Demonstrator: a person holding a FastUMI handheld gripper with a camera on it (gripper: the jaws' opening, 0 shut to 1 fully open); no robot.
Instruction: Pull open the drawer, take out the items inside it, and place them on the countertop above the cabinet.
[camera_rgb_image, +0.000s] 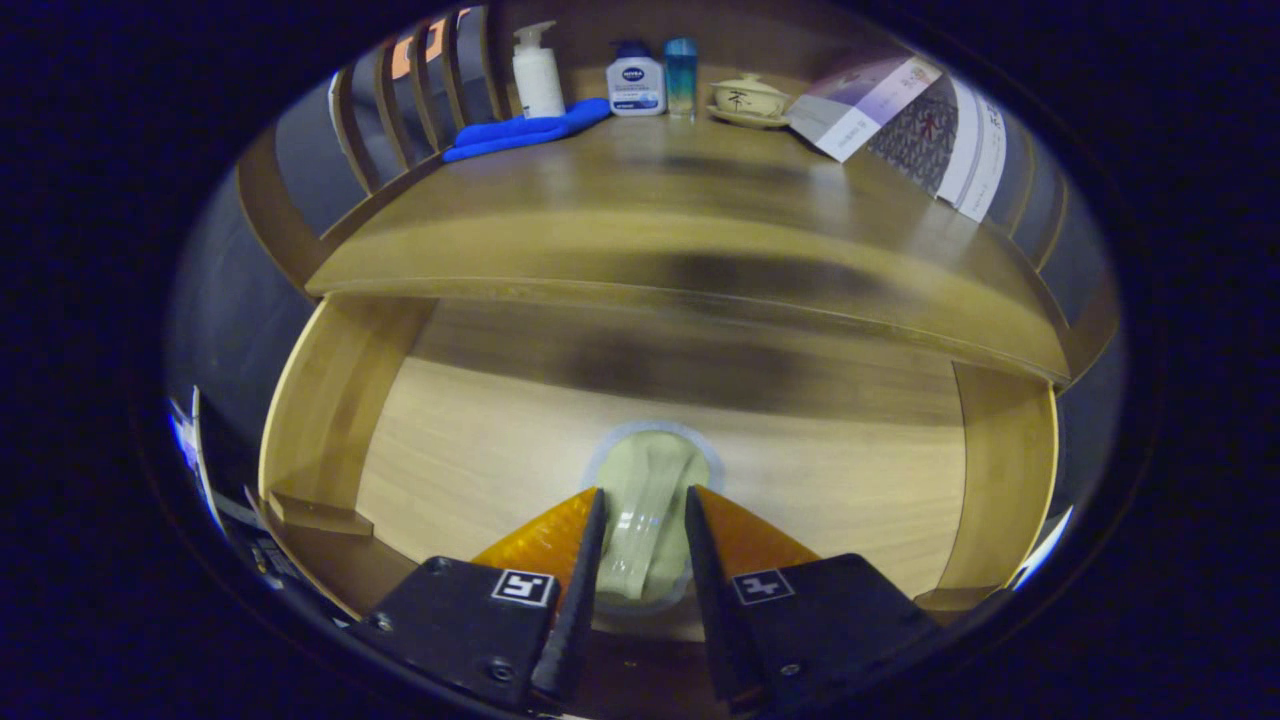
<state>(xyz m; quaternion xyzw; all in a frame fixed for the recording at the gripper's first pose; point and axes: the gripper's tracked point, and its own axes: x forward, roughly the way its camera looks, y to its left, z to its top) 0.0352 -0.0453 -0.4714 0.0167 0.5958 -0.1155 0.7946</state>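
Observation:
The wooden drawer stands pulled open below the countertop. A pale green item in a clear wrapper sits between my fingers, over the drawer's floor, and its rounded end reaches just beyond the fingertips. My gripper is shut on this wrapped item, with both fingers pressing its sides. I cannot tell whether the item rests on the drawer floor or is lifted off it.
At the back of the countertop stand a white pump bottle, a white-and-blue bottle, a small blue bottle and a lidded tea cup. A blue cloth lies at the back left. Booklets lean at the right. Wooden rails edge the counter.

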